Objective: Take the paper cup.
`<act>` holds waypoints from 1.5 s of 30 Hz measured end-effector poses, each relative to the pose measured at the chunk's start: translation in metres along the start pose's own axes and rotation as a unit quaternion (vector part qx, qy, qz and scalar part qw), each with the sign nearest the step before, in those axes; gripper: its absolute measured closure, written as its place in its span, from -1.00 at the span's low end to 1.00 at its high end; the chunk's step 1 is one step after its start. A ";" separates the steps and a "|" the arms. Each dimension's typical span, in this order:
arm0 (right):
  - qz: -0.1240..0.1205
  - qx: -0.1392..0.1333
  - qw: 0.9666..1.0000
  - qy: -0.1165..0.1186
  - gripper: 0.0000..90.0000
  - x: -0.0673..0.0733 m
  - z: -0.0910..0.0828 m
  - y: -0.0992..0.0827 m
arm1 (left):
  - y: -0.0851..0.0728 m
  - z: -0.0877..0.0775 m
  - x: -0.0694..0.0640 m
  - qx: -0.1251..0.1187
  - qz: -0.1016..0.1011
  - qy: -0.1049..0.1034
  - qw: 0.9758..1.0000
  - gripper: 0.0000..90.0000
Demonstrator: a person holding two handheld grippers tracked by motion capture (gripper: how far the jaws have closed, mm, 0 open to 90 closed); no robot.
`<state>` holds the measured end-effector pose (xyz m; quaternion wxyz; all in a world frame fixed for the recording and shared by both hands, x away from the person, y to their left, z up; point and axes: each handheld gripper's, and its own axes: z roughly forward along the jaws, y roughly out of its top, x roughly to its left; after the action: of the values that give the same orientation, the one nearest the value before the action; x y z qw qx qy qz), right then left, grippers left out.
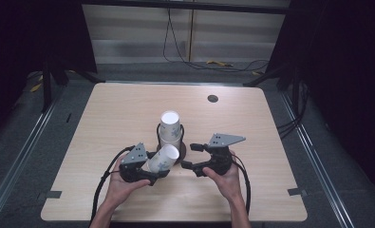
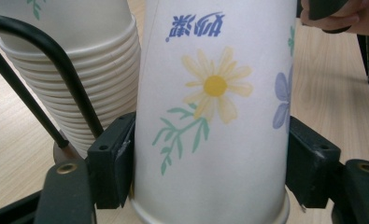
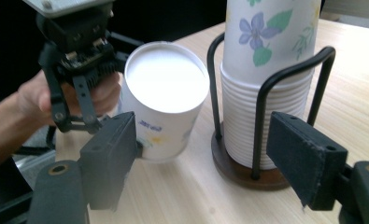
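My left gripper (image 1: 149, 171) is clamped on a single paper cup (image 1: 163, 158), both pads pressed flat to its flowered wall near the rim end, as the left gripper view shows close up (image 2: 210, 121). The cup lies tilted, its long axis running from my left hand up and to the right across the table (image 1: 104, 114), with its closed white bottom facing toward the cup stack and my right gripper. In the right gripper view that white disc (image 3: 166, 77) faces the camera, a thing the left gripper view hides. The left gripper view in turn shows the yellow daisy and upside-down blue print on the wall.

Just beside the held cup stands the cup stack (image 1: 170, 129), nested upside down inside a black wire holder (image 3: 266, 93) on a round dark base. The ridged rims of the stack (image 2: 88, 88) sit close behind the held cup.

My right gripper (image 1: 191, 156) holds nothing: its jaws stand apart, near the holder's base, pointing at the held cup's bottom.
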<state>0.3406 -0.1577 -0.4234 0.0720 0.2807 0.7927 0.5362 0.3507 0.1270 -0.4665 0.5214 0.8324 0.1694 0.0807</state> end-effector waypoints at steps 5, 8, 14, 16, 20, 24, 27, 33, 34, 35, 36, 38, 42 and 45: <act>-0.009 0.026 1.000 -0.003 -0.44 0.000 0.003 -0.001 | 0.000 -0.001 0.001 0.008 0.002 0.002 1.000 -0.36; -0.015 0.039 0.999 0.000 -0.43 0.000 0.005 -0.002 | 0.000 0.000 0.000 0.017 0.007 0.001 1.000 -0.36; -0.018 0.055 0.998 0.007 -0.43 -0.001 0.007 -0.003 | 0.001 0.004 -0.001 0.031 0.017 -0.007 0.999 -0.36; -0.019 0.058 0.998 0.006 -0.44 0.000 0.007 -0.003 | 0.002 0.005 -0.002 0.043 0.022 0.001 0.999 -0.36; -0.023 0.069 0.997 0.008 -0.46 0.001 0.007 -0.003 | 0.006 0.008 -0.003 0.052 0.031 -0.004 0.998 -0.36; -0.028 0.084 0.996 0.003 -0.51 0.002 0.009 -0.003 | 0.007 0.009 -0.004 0.066 0.039 -0.006 0.997 -0.36; -0.030 0.091 0.995 0.000 -0.57 0.003 0.011 -0.003 | 0.007 0.010 -0.004 0.070 0.044 -0.010 0.997 -0.36; -0.035 0.099 0.994 -0.006 -0.64 0.002 0.015 -0.002 | 0.006 0.010 -0.003 0.078 0.044 -0.009 0.996 -0.37; -0.037 0.101 0.994 -0.007 -0.63 0.003 0.016 -0.002 | 0.005 0.011 -0.003 0.078 0.043 -0.009 0.996 -0.37; -0.043 0.106 0.993 -0.007 -0.62 0.003 0.017 -0.001 | 0.005 0.011 -0.004 0.080 0.044 -0.009 0.996 -0.37; -0.045 0.110 0.993 -0.006 -0.62 0.004 0.018 -0.001 | 0.005 0.010 -0.003 0.084 0.046 -0.010 0.995 -0.37; -0.048 0.123 0.991 -0.006 -0.61 0.003 0.020 -0.001 | 0.005 0.010 -0.004 0.081 0.044 -0.010 0.996 -0.37; -0.046 0.139 0.989 0.006 -0.48 0.001 0.022 -0.003 | 0.005 0.011 -0.004 0.083 0.044 -0.012 0.996 -0.37; -0.047 0.154 0.987 0.012 -0.45 0.000 0.023 -0.004 | 0.004 0.012 -0.005 0.090 0.047 -0.012 0.995 -0.37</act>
<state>0.3485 -0.1398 -0.4363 0.0437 0.2442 0.8789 0.4074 0.3508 0.1136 -0.4675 0.4421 0.8840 0.1299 0.0793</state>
